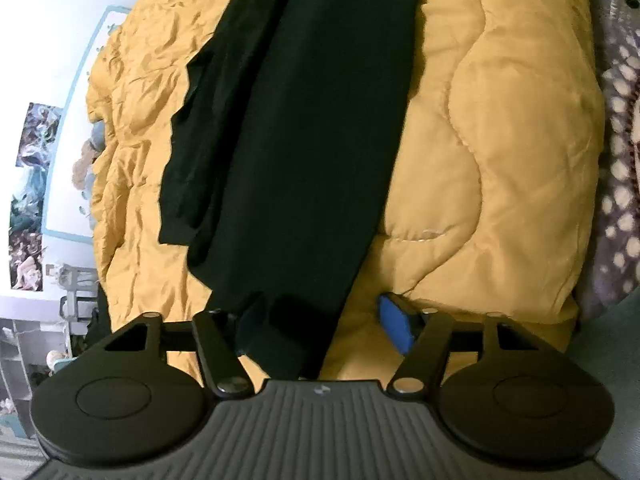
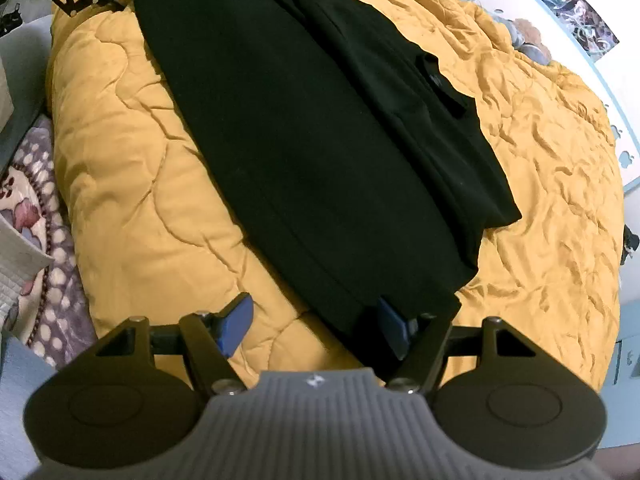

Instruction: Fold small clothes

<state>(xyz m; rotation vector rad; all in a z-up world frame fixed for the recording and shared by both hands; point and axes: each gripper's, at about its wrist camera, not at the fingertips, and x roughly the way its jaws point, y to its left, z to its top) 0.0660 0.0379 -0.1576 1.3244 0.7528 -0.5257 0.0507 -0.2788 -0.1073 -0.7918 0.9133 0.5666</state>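
On yellow quilt (image 2: 140, 184), black garment (image 2: 320, 168) lies folded; both grippers' fingers (image 2: 236, 324) spread.

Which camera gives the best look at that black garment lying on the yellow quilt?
The right wrist view: the black garment shows nearly whole, folded lengthwise on the yellow quilt, with both side edges visible. The left wrist view shows it closer, its near end draped over that gripper's jaws.

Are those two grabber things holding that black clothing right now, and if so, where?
Neither clamps it. Each hand-held gripper, left and right, is open at opposite ends of the black garment, jaws spread around the edge, not yet closed.
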